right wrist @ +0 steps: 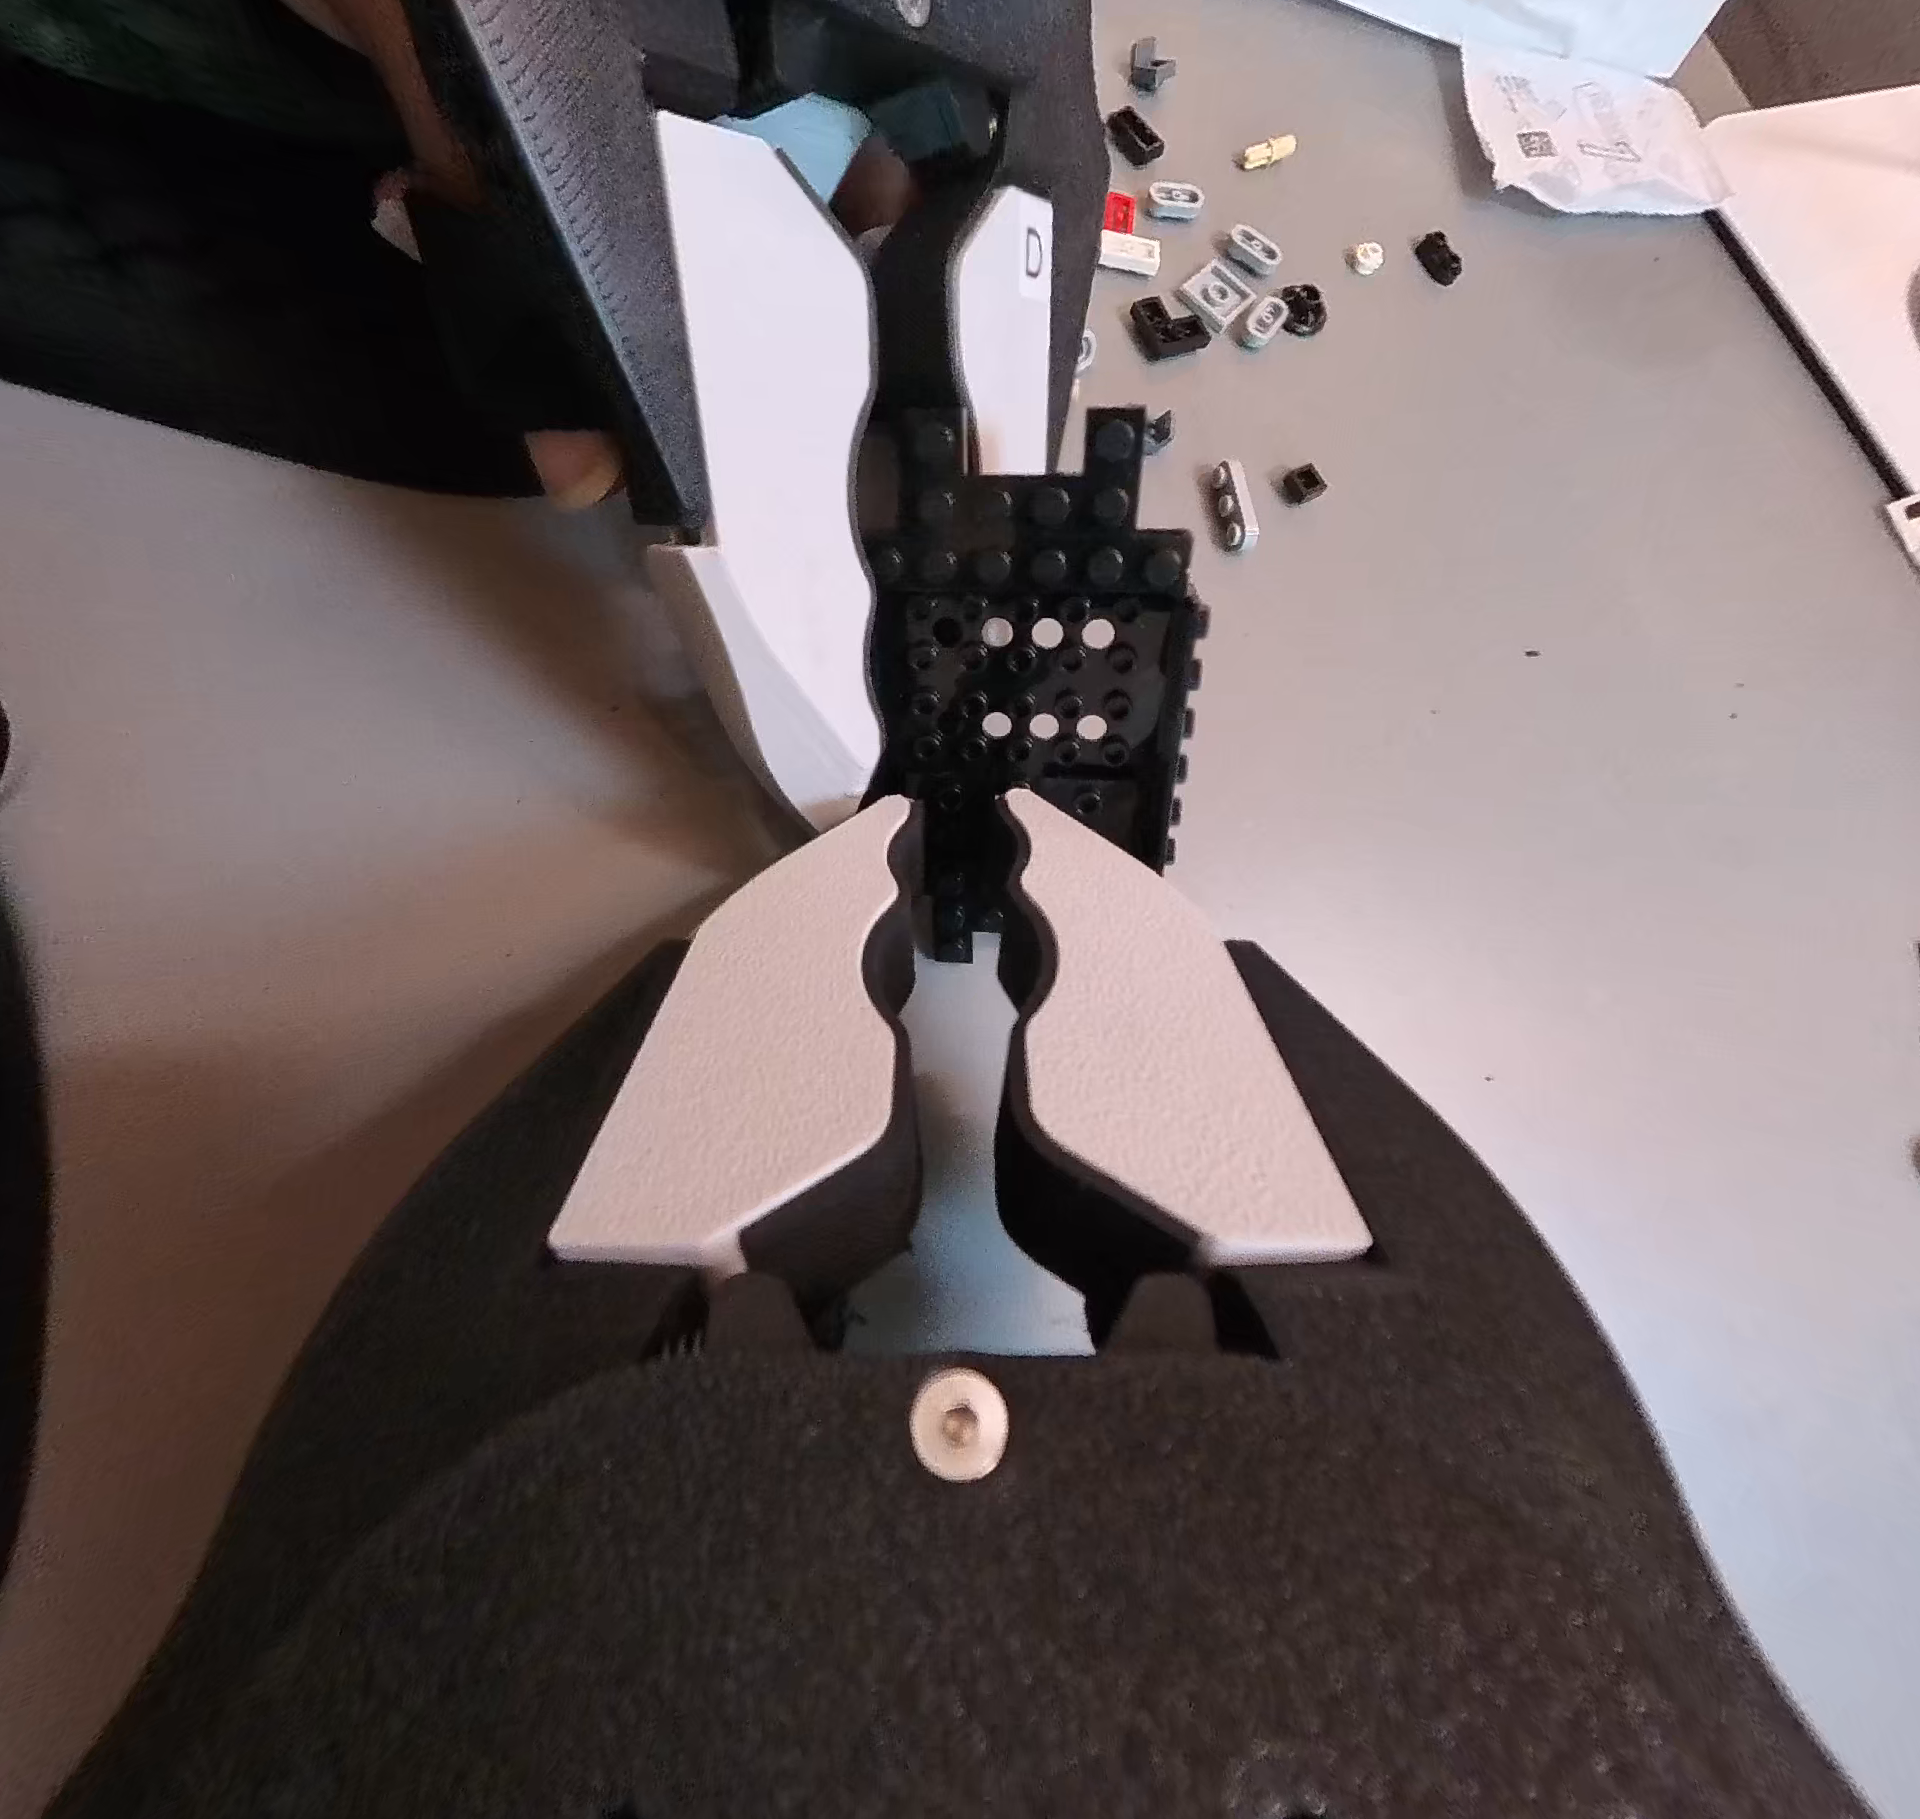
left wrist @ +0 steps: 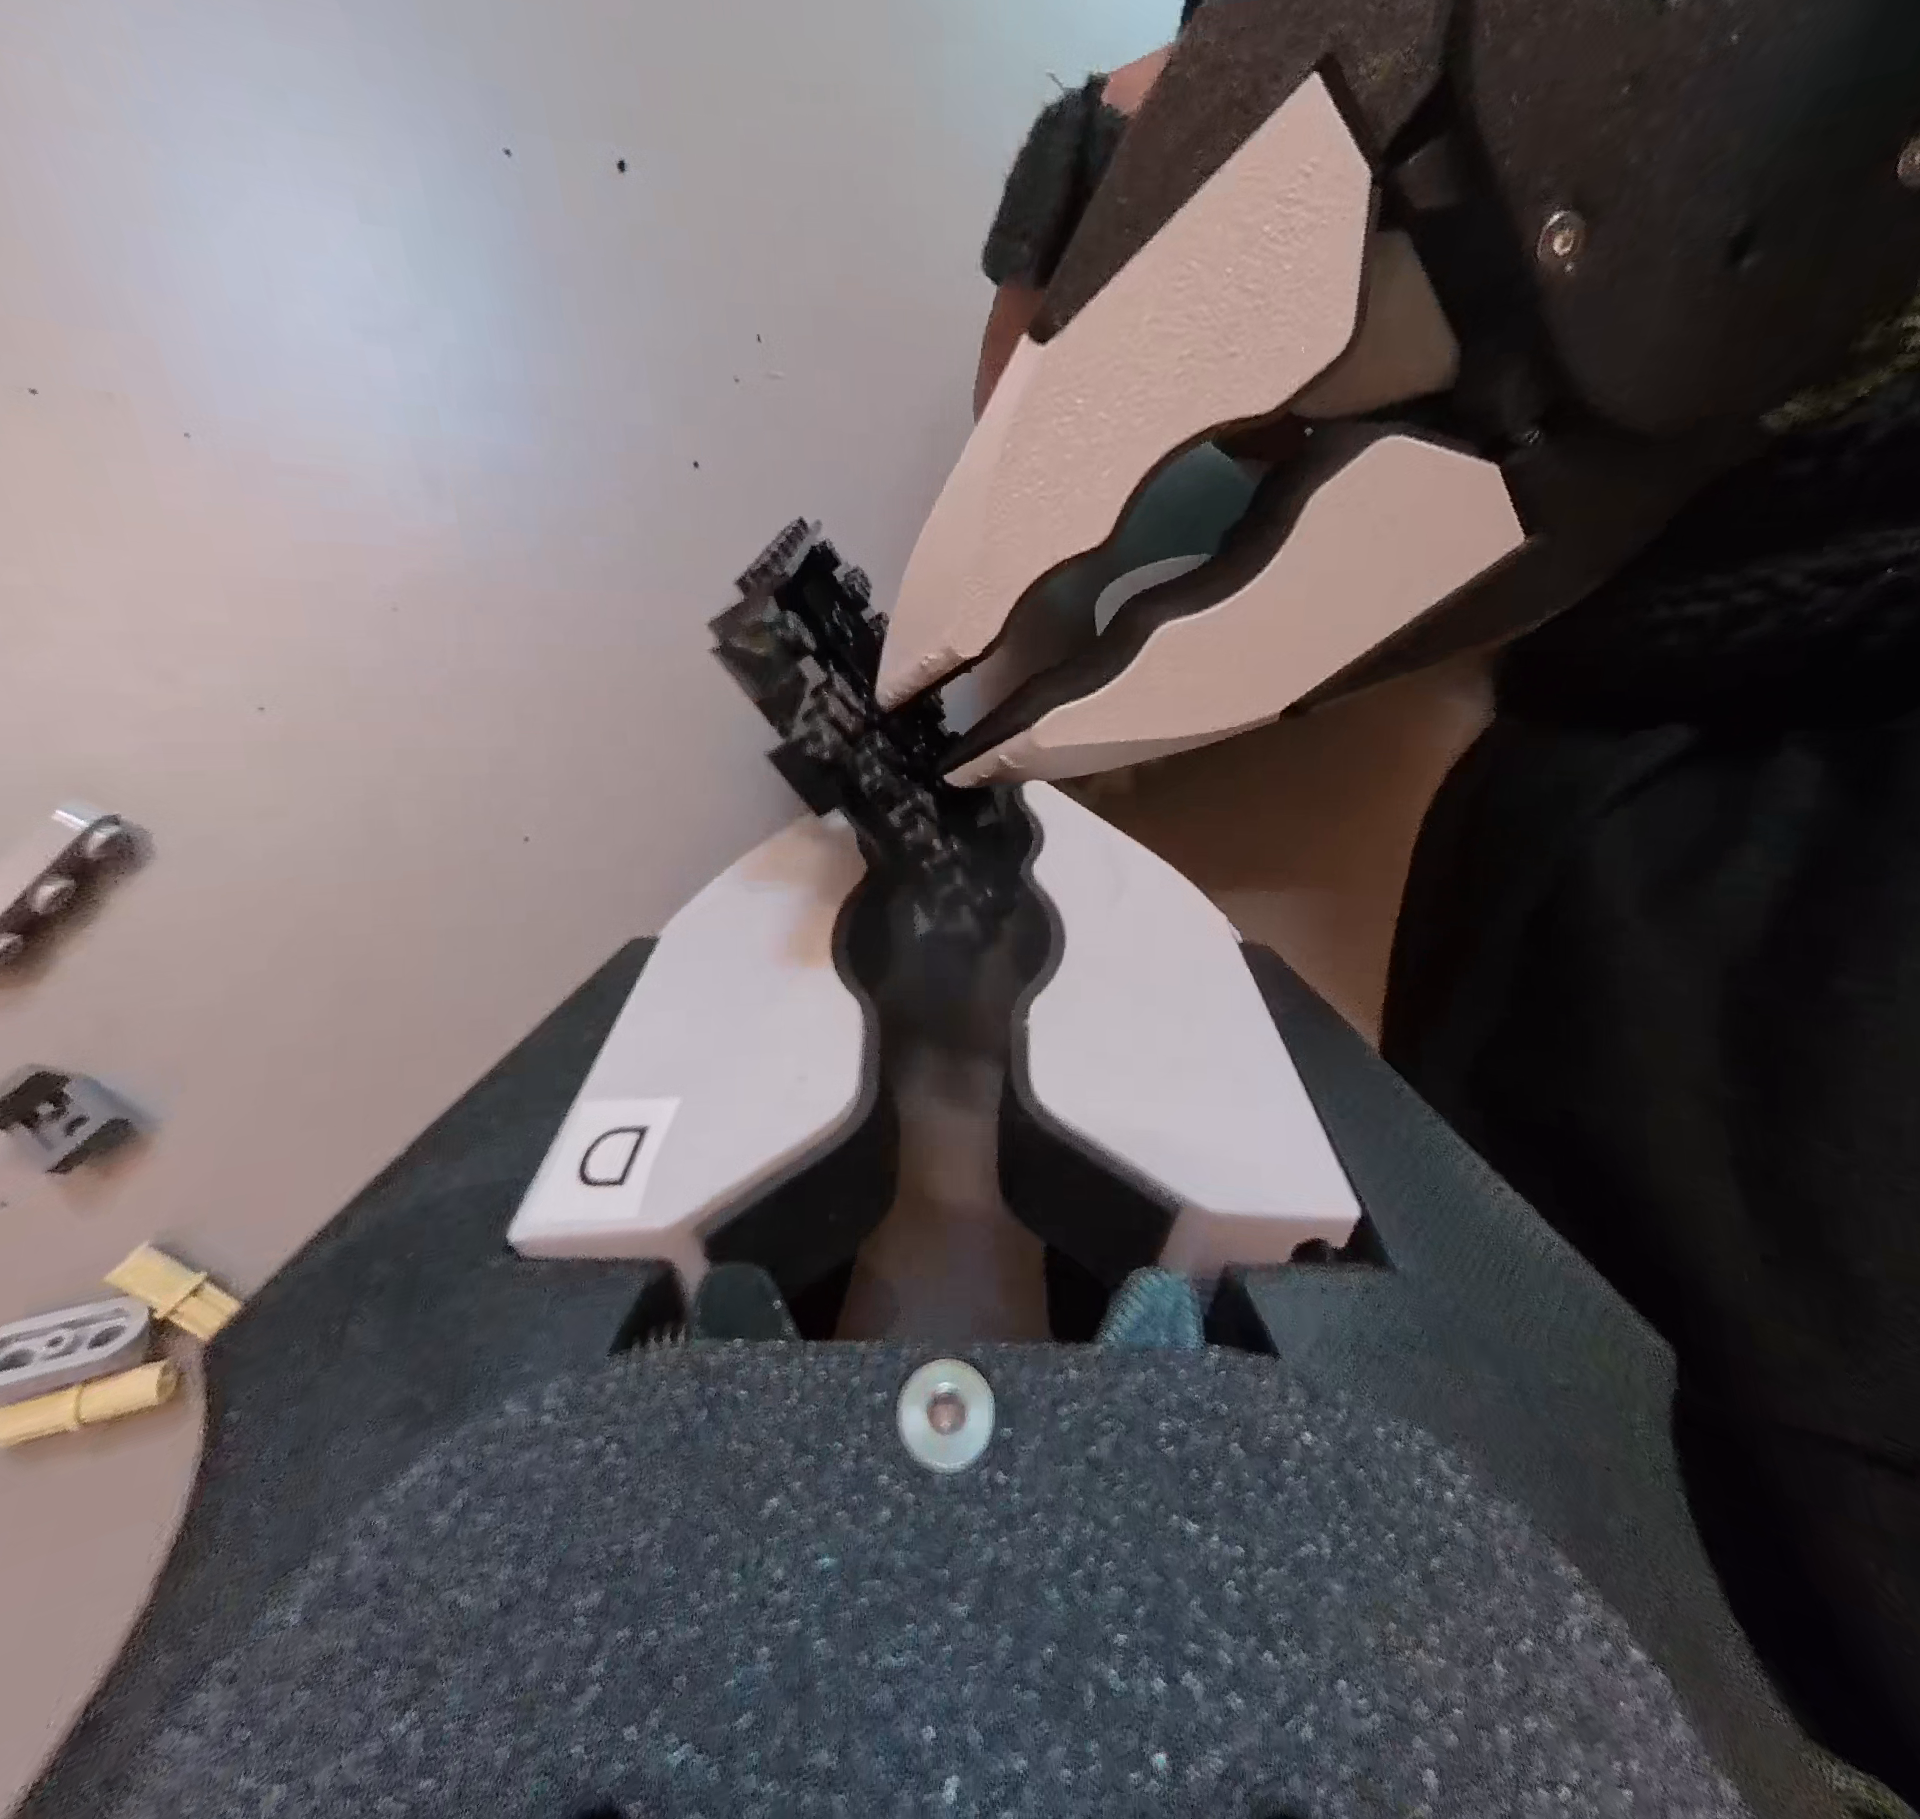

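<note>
Soft even light, fisheye edges

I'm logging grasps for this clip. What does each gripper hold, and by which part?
Both grip one black studded brick assembly. The right gripper clamps a narrow strip at its near end; the left gripper clamps the opposite end.

The brick assembly (right wrist: 1039,668) sits between both tools above the desk (right wrist: 1507,834): the right tool (right wrist: 961,813) grips it from 6 o'clock, the left tool (right wrist: 914,439) from 11 o'clock. Loose bricks (right wrist: 1226,283) lie on the desk at 1 o'clock, papers (right wrist: 1590,122) beyond them.
</note>
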Available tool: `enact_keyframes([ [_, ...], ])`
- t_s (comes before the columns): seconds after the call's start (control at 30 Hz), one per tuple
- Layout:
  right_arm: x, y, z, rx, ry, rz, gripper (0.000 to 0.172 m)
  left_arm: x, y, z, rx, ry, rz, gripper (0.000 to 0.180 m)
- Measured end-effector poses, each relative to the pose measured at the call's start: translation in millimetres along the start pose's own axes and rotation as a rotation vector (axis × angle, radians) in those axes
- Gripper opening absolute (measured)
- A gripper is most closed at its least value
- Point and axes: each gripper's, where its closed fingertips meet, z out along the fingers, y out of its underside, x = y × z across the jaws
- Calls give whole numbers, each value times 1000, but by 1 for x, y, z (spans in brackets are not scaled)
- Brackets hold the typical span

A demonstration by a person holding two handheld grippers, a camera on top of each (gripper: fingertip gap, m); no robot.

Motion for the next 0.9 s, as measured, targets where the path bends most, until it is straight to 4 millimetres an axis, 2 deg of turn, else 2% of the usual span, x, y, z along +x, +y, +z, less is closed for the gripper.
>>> enact_keyframes([
  [0.27,3,-2,0,-9,76,-92,9,-1,-1,0,6,-20,-5,17],
  [0.5,4,-3,1,22,72,-106,8,-3,-2,-1,19,-41,18,16],
  [0.73,1,-2,-1,101,-76,3,7,-1,-1,0,17,-51,60,17],
  [0.77,-8,-5,-3,141,-160,14,0,-5,-3,0,25,-86,69,12],
  [0.83,-29,-4,1,143,-264,28,0,-19,9,6,-61,-192,140,12],
  [0.87,-28,-3,3,132,-226,-34,0,-19,9,5,-60,-194,138,12],
  [0.9,-24,-7,-1,169,-222,-24,0,-17,3,2,-14,-161,107,12],
])
